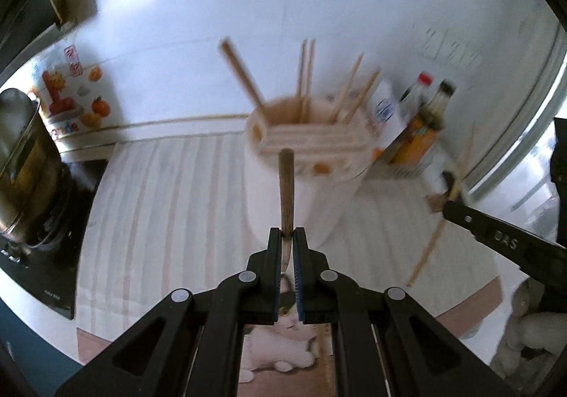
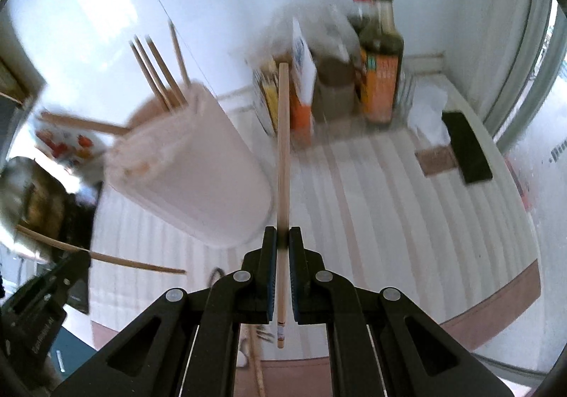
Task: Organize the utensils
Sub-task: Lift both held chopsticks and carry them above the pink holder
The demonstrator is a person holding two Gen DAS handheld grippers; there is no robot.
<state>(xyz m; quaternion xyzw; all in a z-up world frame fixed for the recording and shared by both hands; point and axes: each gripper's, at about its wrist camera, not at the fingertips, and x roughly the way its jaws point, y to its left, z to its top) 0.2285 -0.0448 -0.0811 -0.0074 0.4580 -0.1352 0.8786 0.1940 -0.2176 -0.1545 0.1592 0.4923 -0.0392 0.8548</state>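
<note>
White tiled wall [image 1: 248,7] fills the upper frame above a striped cloth [image 1: 170,191] covering the counter. At centre in the left view stands a pale utensil holder [image 1: 308,145], blurred, with several chopsticks [image 1: 304,78] poking up from it. Sauce bottles [image 2: 381,53] crowd the upper right. The left gripper [image 1: 287,237] pinches a darker chopstick [image 1: 286,188] just before the holder; the right gripper [image 2: 282,237] is clamped on a pale chopstick [image 2: 282,149], seemingly clear of the holder.
</note>
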